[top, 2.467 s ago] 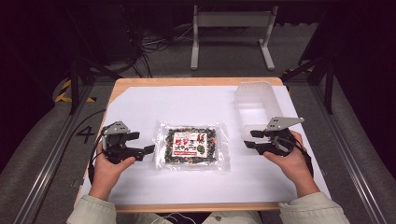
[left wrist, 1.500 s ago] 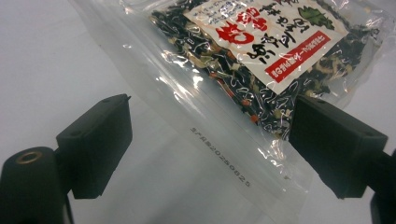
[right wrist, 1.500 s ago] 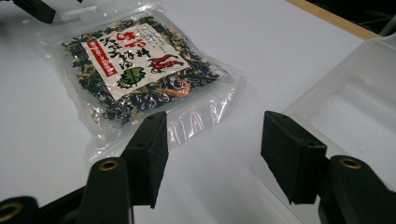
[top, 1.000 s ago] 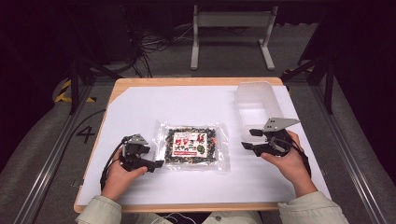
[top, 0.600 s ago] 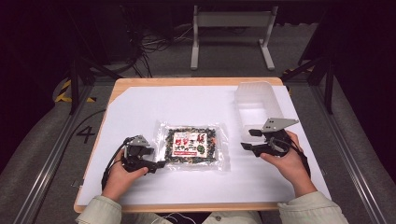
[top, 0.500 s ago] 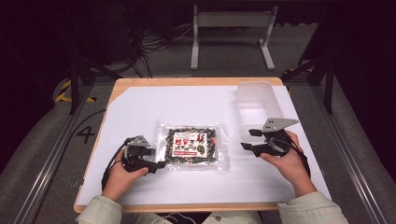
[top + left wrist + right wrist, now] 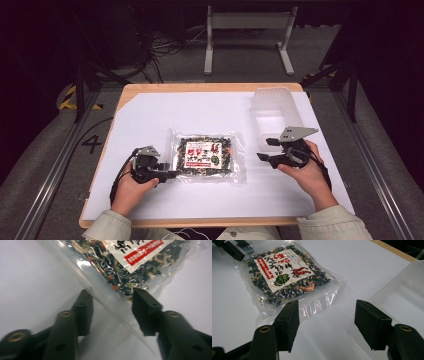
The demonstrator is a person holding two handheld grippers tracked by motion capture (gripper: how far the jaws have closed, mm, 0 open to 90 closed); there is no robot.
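Two grippers work over the white worktop (image 7: 150, 120): the left gripper (image 7: 170, 174) sits near the front-left, its jaws spread on either side of the clear left edge of a sealed bag of dried greens (image 7: 207, 154), which lies flat mid-worktop toward the front edge. Right gripper (image 7: 264, 150), jaws wide apart and holding nothing, hovers between the bag and a clear plastic tub (image 7: 275, 107) at the far-right corner.

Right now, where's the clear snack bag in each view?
High view: clear snack bag at table centre, between the grippers.
Left gripper view: its sealed edge crosses between the open jaws.
Right gripper view: upper left, beyond the jaws.
Shared landmark: its white and red label.
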